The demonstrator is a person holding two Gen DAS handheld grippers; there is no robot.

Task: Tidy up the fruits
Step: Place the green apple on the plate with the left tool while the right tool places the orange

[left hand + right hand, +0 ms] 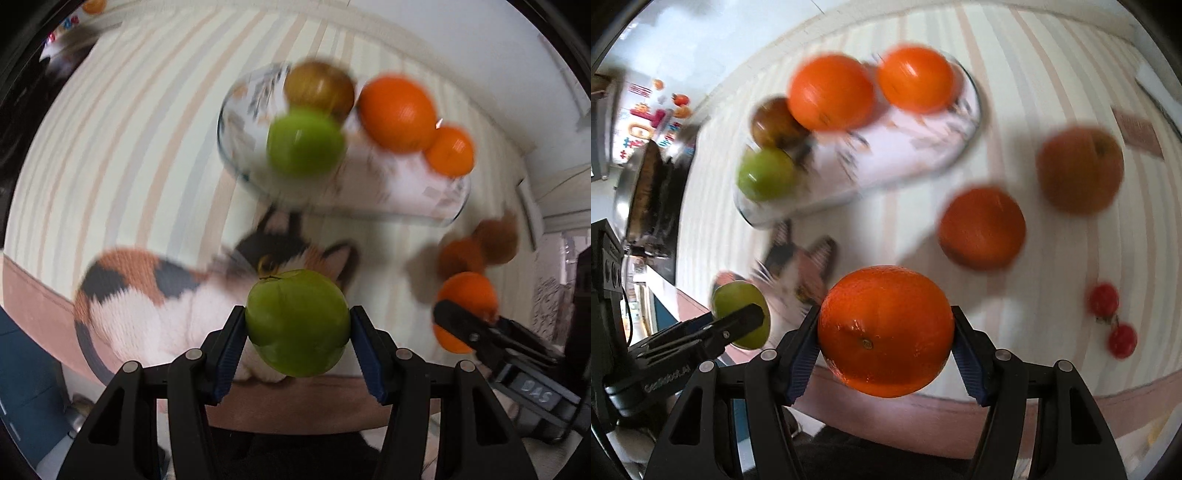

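Two fruits are held above the striped tablecloth (1052, 55): a green apple (297, 321) is clamped between the pads of the left gripper (297, 328), and an orange (886, 328) is clamped in the same way by the right gripper (886, 332). The glass dish (236, 155) lies ahead of both and is already loaded with a second green apple (304, 142), a brownish fruit (319, 88) and two oranges (397, 112). The step in hand is judged to be carrying both fruits to that dish. It would be done well if each fruit is lowered into the bare part of the dish and the grip is only released once the fruit rests on the glass, since round fruit rolls easily. Open room is seen on the near side of the dish, while its far side is crowded. A cat (155, 295) (calico, lying at the table's near edge, just below the apple) sits right under the path, so the fruits should be kept high over it. Two more orange fruits (982, 229) and two small red ones (1102, 301) are left on the cloth to the right, well apart from the dish, and the table's edge is close beneath both grippers.
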